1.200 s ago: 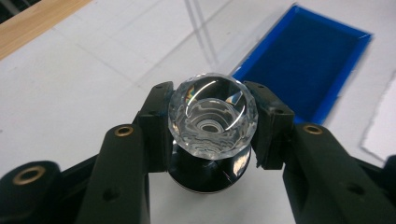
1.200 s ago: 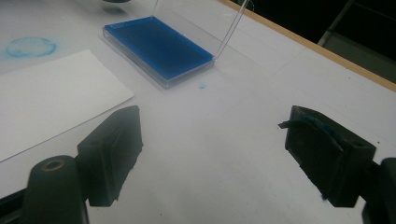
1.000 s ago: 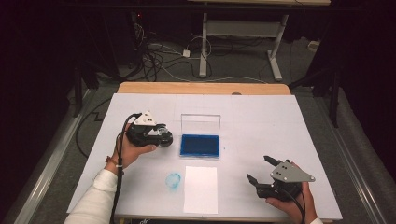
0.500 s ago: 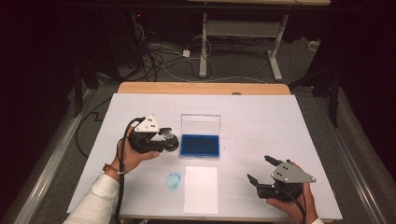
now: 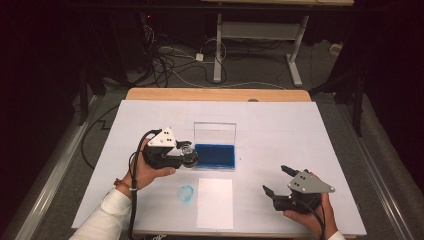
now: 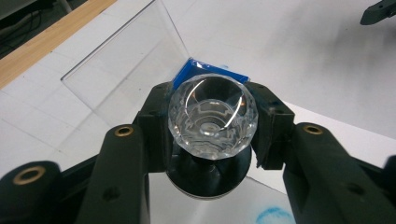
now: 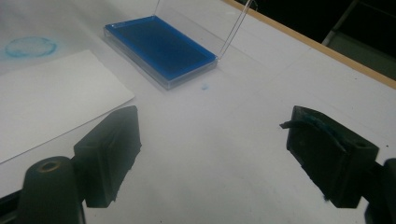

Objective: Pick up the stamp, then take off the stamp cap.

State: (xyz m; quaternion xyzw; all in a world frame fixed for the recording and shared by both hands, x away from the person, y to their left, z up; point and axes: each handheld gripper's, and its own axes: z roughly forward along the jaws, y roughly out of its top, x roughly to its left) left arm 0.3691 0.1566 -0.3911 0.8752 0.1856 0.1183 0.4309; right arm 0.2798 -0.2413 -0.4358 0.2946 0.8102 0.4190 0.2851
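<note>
My left gripper (image 5: 186, 156) is shut on a stamp (image 6: 212, 116) with a clear faceted knob and a dark round base, its jaws clamped on both sides of the knob. It hovers just left of the blue ink pad (image 5: 214, 155), which lies in a clear case with its lid (image 5: 215, 132) standing open. The ink pad (image 6: 187, 77) shows right behind the stamp in the left gripper view. A white paper sheet (image 5: 215, 202) lies in front of the pad. My right gripper (image 5: 274, 180) rests open at the near right, nothing between its jaws (image 7: 212, 144).
A blue ring-shaped ink mark (image 5: 186, 192) sits on the white table cover left of the paper. A wooden table edge (image 5: 215, 94) runs along the far side. Cables and desk legs lie on the floor beyond.
My left hand has carried the stamp to the right, closer to the ink pad's left edge. The right hand has stayed put.
</note>
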